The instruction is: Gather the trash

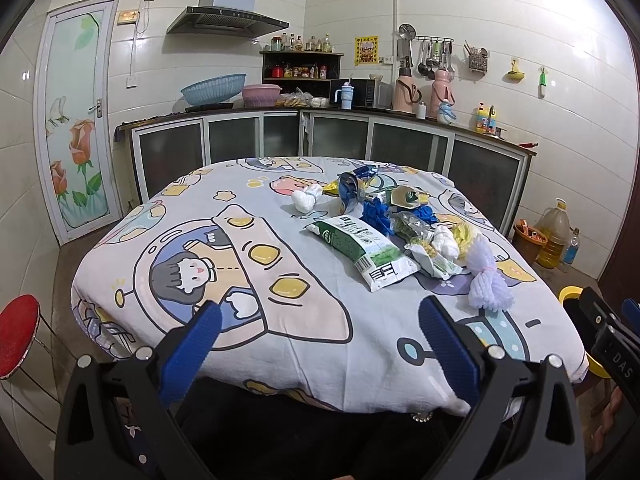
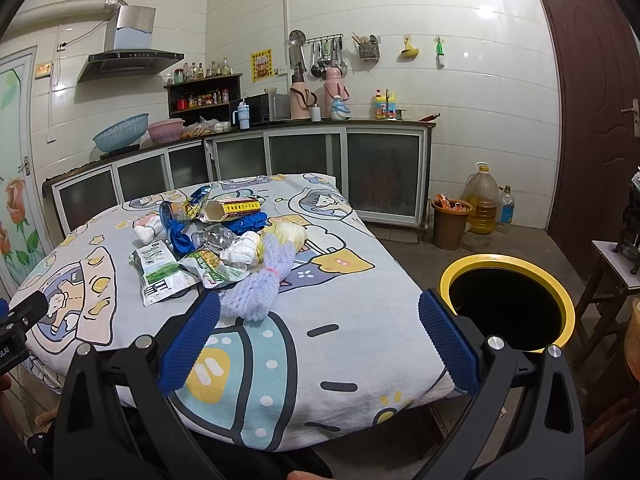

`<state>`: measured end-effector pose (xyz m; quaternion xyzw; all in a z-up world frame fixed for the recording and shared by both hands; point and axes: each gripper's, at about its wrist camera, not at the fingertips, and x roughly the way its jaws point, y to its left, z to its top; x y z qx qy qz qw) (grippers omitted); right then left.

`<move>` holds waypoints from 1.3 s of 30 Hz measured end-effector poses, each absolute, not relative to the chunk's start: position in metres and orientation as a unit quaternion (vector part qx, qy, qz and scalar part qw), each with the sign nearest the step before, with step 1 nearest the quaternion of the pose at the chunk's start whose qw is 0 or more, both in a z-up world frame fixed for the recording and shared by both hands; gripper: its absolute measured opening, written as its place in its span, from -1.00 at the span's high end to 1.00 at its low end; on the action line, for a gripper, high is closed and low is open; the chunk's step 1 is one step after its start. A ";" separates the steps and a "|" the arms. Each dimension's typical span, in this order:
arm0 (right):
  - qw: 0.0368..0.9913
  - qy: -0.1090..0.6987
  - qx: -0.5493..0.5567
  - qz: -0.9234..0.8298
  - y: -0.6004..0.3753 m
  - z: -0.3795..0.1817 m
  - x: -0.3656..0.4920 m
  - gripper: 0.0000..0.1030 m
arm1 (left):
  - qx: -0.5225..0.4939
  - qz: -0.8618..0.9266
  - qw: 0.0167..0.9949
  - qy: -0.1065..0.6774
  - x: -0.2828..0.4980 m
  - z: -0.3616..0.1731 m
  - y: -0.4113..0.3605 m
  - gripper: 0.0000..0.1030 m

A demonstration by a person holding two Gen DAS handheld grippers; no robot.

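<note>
**Both jaws wide and empty, the litter not yet touched**

Nearest the lens in each wrist view are the blue-padded jaws themselves. The left gripper (image 1: 320,336) hangs over the near edge of the bench (image 1: 304,344), jaws spread wide with only the cartoon-print cloth between them. The right gripper (image 2: 320,330) stands the same way, wide apart and holding nothing; its left pad sits just beside the lavender foam fruit net (image 2: 262,280) without touching it.

The trash lies in one loose heap toward the far right part of the bench: a green-and-white snack bag (image 1: 366,250) at the near side, a smaller torn green packet (image 2: 212,268), crumpled white tissue (image 2: 240,250), blue crinkled plastic (image 1: 376,214), a yellow-and-red carton (image 2: 232,209) lying on its side, and another white wad (image 1: 306,198) a little apart at the left of the heap.

The yellow-rimmed bin (image 2: 508,308) stands on the floor just off the bench's right edge, mouth open; its inside is too dark to tell what it holds.

As I judge it, collection has hardly begun, if at all: every visible piece is on the cloth. The foam net is the closest pick for the right gripper.
</note>
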<state>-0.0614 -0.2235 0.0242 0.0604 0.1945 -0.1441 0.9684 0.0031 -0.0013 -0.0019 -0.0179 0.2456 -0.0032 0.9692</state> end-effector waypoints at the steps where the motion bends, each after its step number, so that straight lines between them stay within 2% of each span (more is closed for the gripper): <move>1: 0.968 0.195 0.061 -0.144 -0.224 0.024 -0.061 -0.85 | -0.018 -0.003 0.969 0.246 0.003 -0.002 -0.001 -0.85; 39: 0.967 0.199 0.062 -0.146 -0.222 0.022 -0.061 -0.85 | -0.014 -0.007 0.969 0.248 0.001 -0.004 -0.007 -0.85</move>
